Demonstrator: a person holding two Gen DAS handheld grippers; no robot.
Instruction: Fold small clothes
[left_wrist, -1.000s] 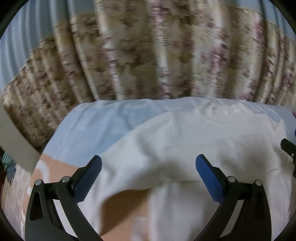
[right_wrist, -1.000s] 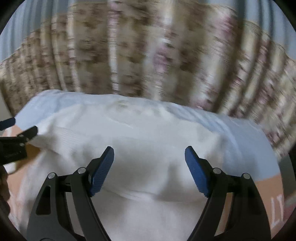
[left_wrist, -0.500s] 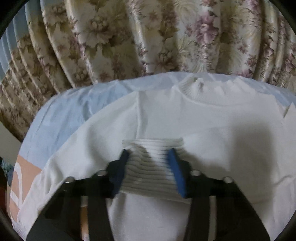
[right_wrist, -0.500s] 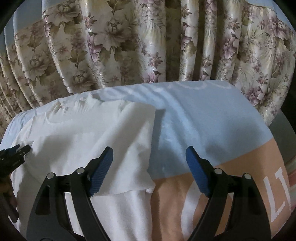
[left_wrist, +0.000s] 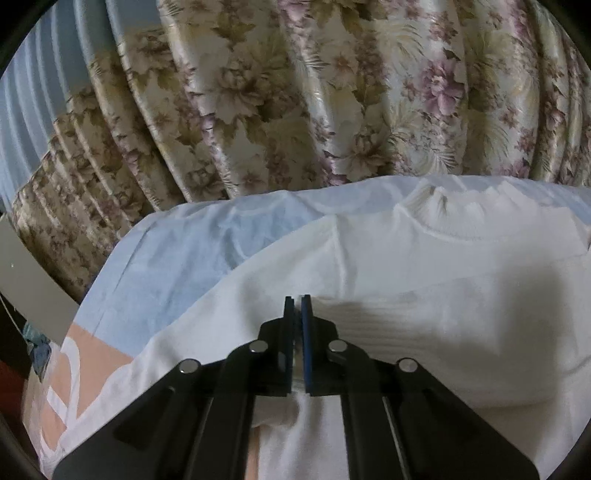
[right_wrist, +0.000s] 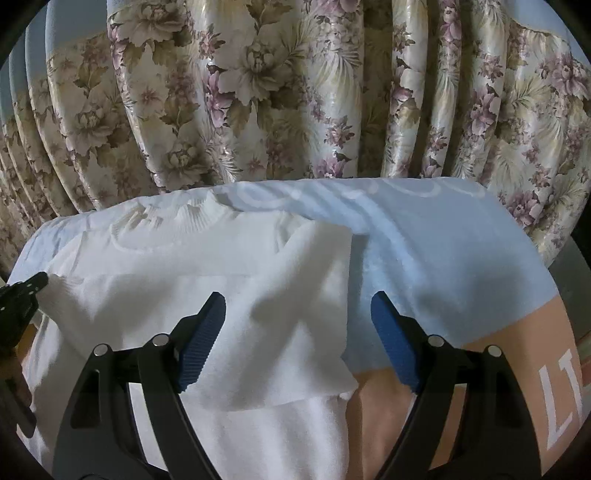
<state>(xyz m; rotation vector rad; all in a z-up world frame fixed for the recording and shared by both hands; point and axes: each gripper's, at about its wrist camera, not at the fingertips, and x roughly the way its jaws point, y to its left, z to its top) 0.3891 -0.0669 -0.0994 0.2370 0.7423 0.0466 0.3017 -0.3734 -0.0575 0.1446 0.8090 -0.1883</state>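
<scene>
A white long-sleeved top (left_wrist: 424, 266) lies flat on a light blue and peach cloth (left_wrist: 177, 258), collar at the far side. My left gripper (left_wrist: 297, 301) is shut on the ribbed cuff of the left sleeve (left_wrist: 369, 325), which lies across the top's middle. In the right wrist view the top (right_wrist: 221, 273) has its right sleeve (right_wrist: 306, 332) folded inward. My right gripper (right_wrist: 297, 314) is open and empty just above that sleeve's right edge. The left gripper's tip (right_wrist: 35, 282) shows at the far left, pinching fabric.
A floral curtain (right_wrist: 295, 92) hangs right behind the surface's far edge. The cloth (right_wrist: 461, 266) lies bare to the right of the top, with white lettering (right_wrist: 561, 402) on its peach part. A pale board (left_wrist: 29, 280) stands at the left.
My left gripper has closed fully on the ribbed cuff; a second ago it was open over the top. My right gripper has stayed open and has held over the folded right sleeve.
</scene>
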